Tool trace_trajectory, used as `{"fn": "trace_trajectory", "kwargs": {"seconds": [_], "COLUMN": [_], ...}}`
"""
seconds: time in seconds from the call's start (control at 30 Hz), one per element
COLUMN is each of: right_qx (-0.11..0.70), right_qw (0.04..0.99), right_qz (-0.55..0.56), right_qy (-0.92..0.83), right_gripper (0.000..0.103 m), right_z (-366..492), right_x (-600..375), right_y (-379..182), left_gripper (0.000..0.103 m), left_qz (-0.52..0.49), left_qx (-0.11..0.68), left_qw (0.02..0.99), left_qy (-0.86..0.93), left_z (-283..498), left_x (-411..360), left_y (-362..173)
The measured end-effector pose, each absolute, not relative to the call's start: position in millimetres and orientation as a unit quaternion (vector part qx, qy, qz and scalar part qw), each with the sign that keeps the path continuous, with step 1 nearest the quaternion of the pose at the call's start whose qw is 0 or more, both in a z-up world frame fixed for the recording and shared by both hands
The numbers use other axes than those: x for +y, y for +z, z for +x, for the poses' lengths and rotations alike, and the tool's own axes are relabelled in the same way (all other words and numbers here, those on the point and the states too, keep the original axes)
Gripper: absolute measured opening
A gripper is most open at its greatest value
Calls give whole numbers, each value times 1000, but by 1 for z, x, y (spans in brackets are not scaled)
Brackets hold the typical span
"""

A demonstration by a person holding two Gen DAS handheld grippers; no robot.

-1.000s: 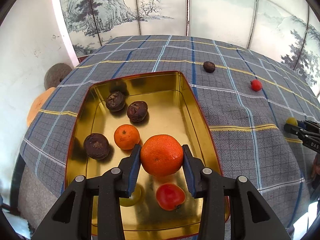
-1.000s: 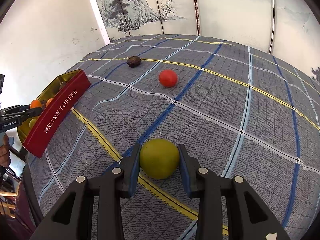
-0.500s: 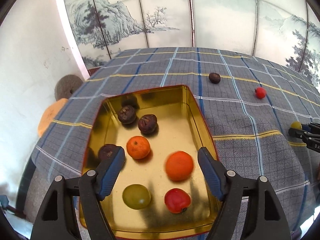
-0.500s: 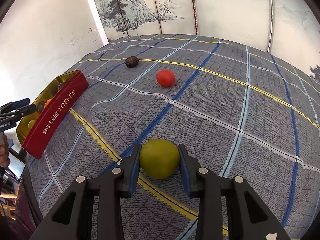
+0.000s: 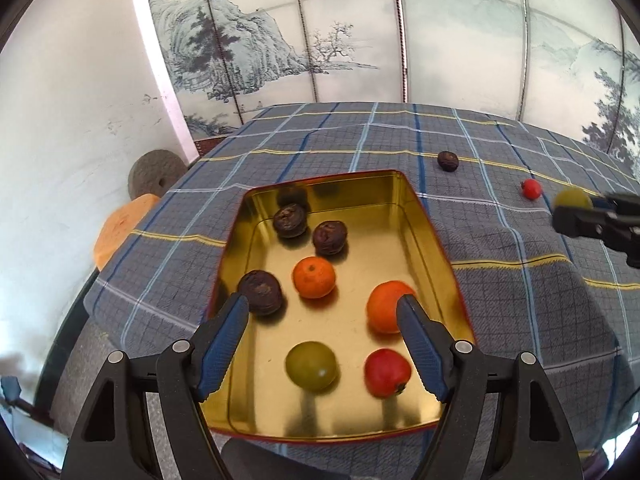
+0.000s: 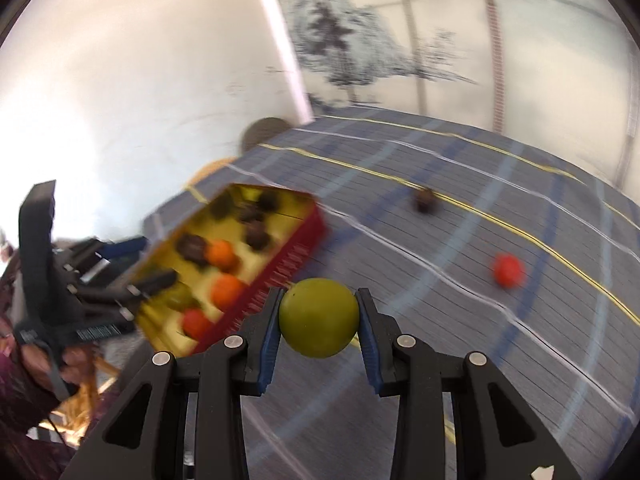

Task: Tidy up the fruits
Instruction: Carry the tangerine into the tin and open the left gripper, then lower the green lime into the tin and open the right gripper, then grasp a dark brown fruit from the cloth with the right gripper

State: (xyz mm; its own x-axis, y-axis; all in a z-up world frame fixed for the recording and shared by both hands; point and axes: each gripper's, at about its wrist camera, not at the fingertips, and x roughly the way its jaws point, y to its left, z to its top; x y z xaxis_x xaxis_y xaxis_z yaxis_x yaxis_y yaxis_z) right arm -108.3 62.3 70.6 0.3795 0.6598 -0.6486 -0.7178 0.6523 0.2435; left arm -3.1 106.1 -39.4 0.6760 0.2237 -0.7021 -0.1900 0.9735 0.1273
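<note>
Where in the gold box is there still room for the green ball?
The tin is bare along its right wall behind the big orange, and at the near edge. The left side, with dark fruits, is crowded. The right gripper holds the green fruit.

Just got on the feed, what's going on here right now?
A person is sorting fruit into a gold tin on a checked tablecloth. The left gripper hangs open over the tin, which holds seven pieces: three dark fruits, two oranges, a green one and a red one. The right gripper is shut on a green fruit in the air beside the tin. A small red fruit and a dark fruit lie out on the cloth.
</note>
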Motion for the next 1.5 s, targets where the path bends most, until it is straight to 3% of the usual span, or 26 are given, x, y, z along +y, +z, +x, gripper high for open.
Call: {"fn": "trace_trajectory", "kwargs": {"seconds": [0.37,0.67,0.8,0.9,1.0,1.5], "right_qx": [386,425,409,394,385,414], "right_qw": [788,781,792,805,824,857], "right_qz": [-105,-106,-74,-56,-61,-94], "right_qy": [468,446,447,439,410,293], "right_gripper": [34,36,52,53,60,68], "right_z": [-106,-81,-76,-71,-61,38], "right_x": [179,200,192,177,160,125], "right_y": [63,33,42,54,59,35], "left_gripper": [77,77,78,78,78,85], "left_qz": [14,8,4,2,-1,-16], "left_qx": [377,381,383,384,384,391], "left_qw": [917,916,915,914,913,914], "left_qy": [130,129,129,132,136,111], "left_z": [-21,-25,-23,-22,-20,-20], "left_x": [129,138,142,144,145,144], "left_y": [-40,-44,-47,-49,-50,-45]}}
